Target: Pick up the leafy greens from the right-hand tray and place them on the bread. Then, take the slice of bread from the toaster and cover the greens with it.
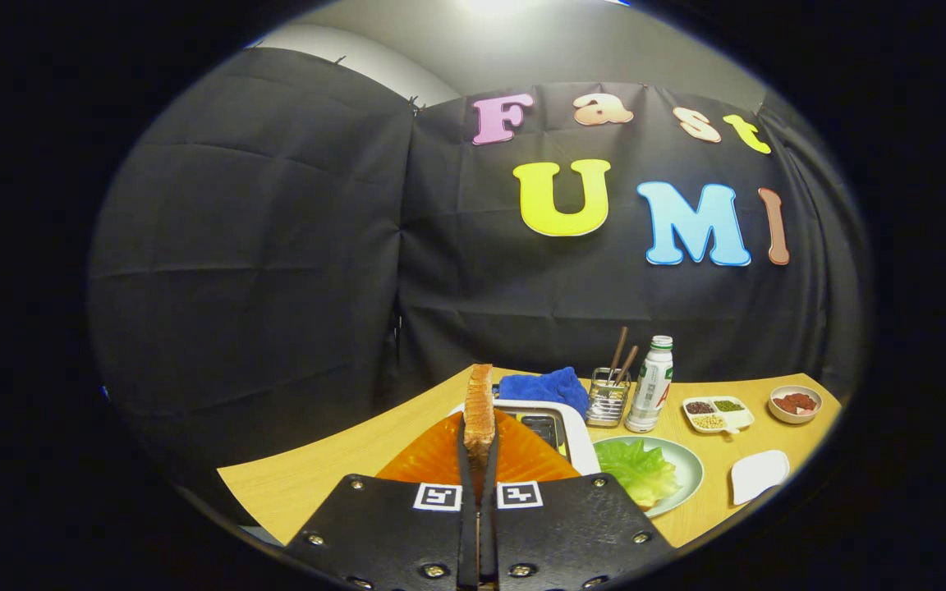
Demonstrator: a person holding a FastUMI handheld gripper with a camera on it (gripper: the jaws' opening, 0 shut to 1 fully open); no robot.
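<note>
The gripper (479, 447) is clamped edge-on around a slice of bread (479, 406), which stands upright between the fingers. Only a thin edge is pinched, so I judge the slice could pivot or slip out. The leafy greens (636, 469) lie on a pale green plate (686, 461) ahead to the right. The white toaster (551, 414), an orange tray (440, 455), a chopstick holder (607, 398) and a bottle (651, 384) crowd the desk (309, 480) beyond.

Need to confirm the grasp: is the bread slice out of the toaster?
Out. The bread slice stands on edge, clamped between the gripper fingers, above the toaster.
</note>
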